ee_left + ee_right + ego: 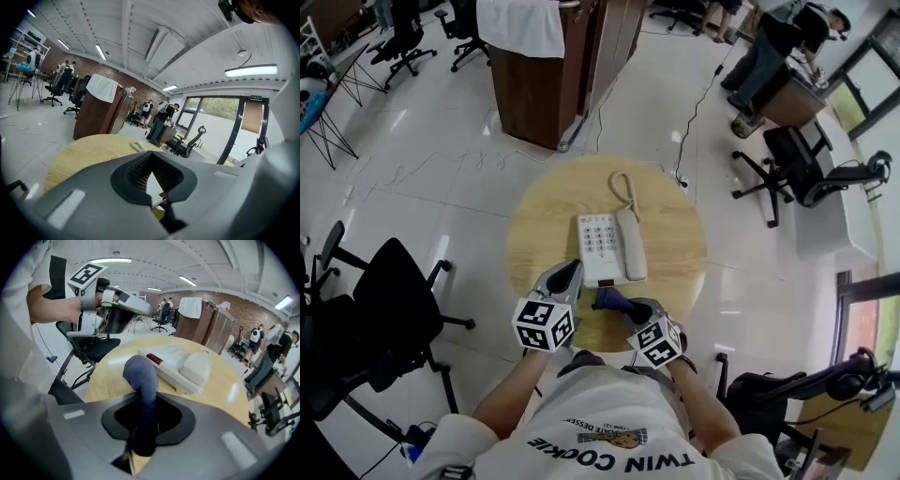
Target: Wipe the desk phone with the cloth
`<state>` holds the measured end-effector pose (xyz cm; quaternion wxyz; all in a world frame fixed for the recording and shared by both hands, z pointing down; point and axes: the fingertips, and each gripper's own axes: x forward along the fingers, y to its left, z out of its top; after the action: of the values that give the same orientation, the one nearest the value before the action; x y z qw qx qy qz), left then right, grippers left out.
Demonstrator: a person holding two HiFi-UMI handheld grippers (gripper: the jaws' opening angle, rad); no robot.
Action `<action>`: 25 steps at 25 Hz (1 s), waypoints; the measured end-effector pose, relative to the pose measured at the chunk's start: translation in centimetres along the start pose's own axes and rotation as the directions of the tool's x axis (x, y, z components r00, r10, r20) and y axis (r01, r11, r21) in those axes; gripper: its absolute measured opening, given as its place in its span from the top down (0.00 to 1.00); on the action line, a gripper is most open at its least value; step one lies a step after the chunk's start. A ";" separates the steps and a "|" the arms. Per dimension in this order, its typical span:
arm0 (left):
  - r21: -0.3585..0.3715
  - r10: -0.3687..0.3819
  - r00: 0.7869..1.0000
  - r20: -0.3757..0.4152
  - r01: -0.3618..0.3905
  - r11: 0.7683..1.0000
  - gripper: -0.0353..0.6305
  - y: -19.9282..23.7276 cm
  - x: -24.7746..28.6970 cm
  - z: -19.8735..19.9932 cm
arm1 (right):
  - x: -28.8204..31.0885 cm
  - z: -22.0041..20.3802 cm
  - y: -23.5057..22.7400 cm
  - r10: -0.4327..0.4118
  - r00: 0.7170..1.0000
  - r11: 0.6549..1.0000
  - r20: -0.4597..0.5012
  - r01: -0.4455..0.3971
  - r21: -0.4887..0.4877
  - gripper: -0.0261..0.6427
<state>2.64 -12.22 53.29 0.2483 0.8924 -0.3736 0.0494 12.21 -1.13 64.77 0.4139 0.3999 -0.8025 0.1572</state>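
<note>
A white desk phone (609, 246) with its handset on the right lies in the middle of a round wooden table (675, 234). My left gripper (571, 273) is shut on nothing, its tip beside the phone's near left corner. In the left gripper view the jaws (151, 154) meet at their tip over a sliver of the phone (152, 185). My right gripper (623, 303) is shut on a dark blue cloth (611, 299), just short of the phone's near edge. In the right gripper view the cloth (142, 378) stands up from the jaws (145, 401) before the phone (180, 364), with the left gripper (136, 310) above.
The phone's coiled cord (624, 187) runs toward the table's far edge. A black office chair (394, 300) stands to the left, and more chairs (797, 164) to the right. A wooden cabinet (539, 84) draped with white fabric stands beyond the table. People stand at the far right (773, 52).
</note>
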 end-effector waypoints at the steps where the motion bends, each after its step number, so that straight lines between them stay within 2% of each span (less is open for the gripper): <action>1: 0.001 -0.007 1.000 -0.003 0.007 1.000 0.96 -0.2 0.2 0.0 | -0.3 -0.5 -0.5 -0.016 1.000 1.000 -0.007 0.016 0.007 0.86; 8: 0.001 -0.045 0.999 -0.024 0.045 0.999 0.96 -1.1 1.2 -0.6 | -1.9 -4.1 -3.5 -0.099 0.993 0.991 -0.067 0.105 0.083 0.86; 12: 0.009 -0.058 0.998 -0.032 0.059 0.998 0.96 -1.3 1.6 -0.6 | -2.6 -6.1 -5.6 -0.145 0.986 0.973 -0.085 0.158 0.171 0.86; 16: 0.022 -0.072 0.997 -0.037 0.073 0.997 0.96 -1.8 1.7 -0.5 | -3.5 -7.6 -8.2 -0.202 0.973 0.928 -0.107 0.226 0.296 0.86; 19: 0.022 -0.067 0.997 -0.036 0.067 0.997 0.96 -1.8 1.8 -0.5 | -4.0 -8.3 -10.6 -0.242 0.962 0.866 -0.127 0.273 0.419 0.86; 21: 0.021 -0.058 0.998 -0.033 0.059 0.998 0.96 -1.8 1.8 -0.4 | -4.0 -8.0 -11.9 -0.252 0.961 0.828 -0.116 0.276 0.489 0.86; 23: 0.018 -0.048 0.998 -0.030 0.049 0.999 0.96 -1.6 1.7 -0.3 | -3.6 -6.8 -12.7 -0.251 0.964 0.816 -0.085 0.258 0.518 0.86; 25: 0.016 -0.038 0.999 -0.025 0.039 0.999 0.96 -1.4 1.6 -0.1 | -2.8 -5.4 -13.3 -0.245 0.968 0.821 -0.061 0.241 0.518 0.86</action>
<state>4.75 -12.43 53.25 0.2466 0.9007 -0.3528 0.0586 26.35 -4.96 64.80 0.3031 0.5966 -0.6739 0.3131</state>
